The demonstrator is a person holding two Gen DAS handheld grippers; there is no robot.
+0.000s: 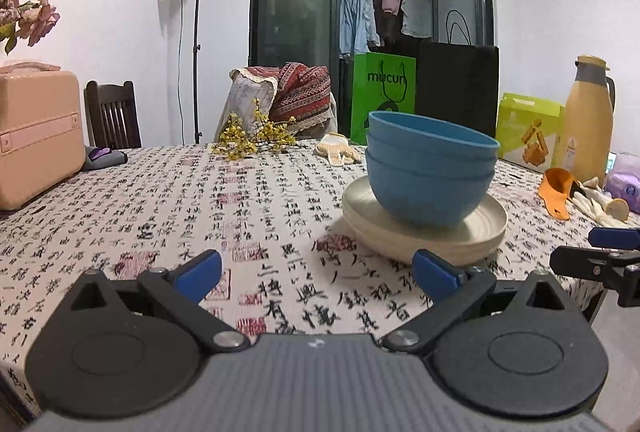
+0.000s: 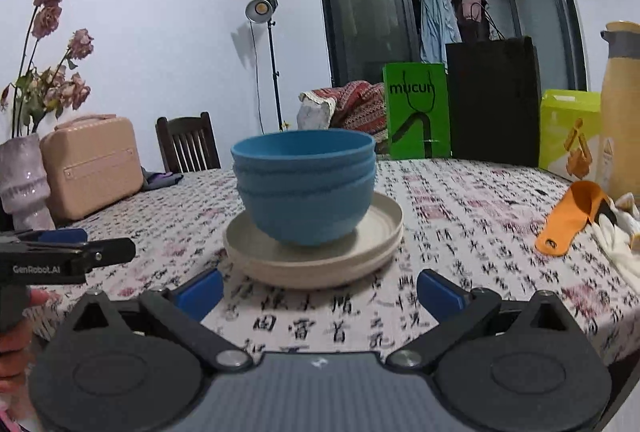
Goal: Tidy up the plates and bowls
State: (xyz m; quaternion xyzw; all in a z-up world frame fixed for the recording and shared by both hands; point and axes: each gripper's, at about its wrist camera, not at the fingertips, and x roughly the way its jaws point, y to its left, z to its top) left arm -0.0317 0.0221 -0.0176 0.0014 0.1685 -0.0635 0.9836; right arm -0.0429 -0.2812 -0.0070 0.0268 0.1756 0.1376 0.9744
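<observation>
Green bag (image 2: 416,110) reads "mucun"; left gripper (image 2: 80,246), side-on in the right view, reads "GenRobot.AI", its fingers probably apart. Blue bowls (image 1: 430,172) sit nested on stacked cream plates (image 1: 424,232) on the calligraphy tablecloth (image 1: 240,216). Right gripper (image 2: 318,294) spread wide, empty; only its view shows the vase (image 2: 24,184).

Matt blue bowls (image 2: 305,188) sit on matt cream plates (image 2: 316,256), over a printed cloth (image 1: 160,200); beside them, a smooth pink case (image 1: 38,136).
</observation>
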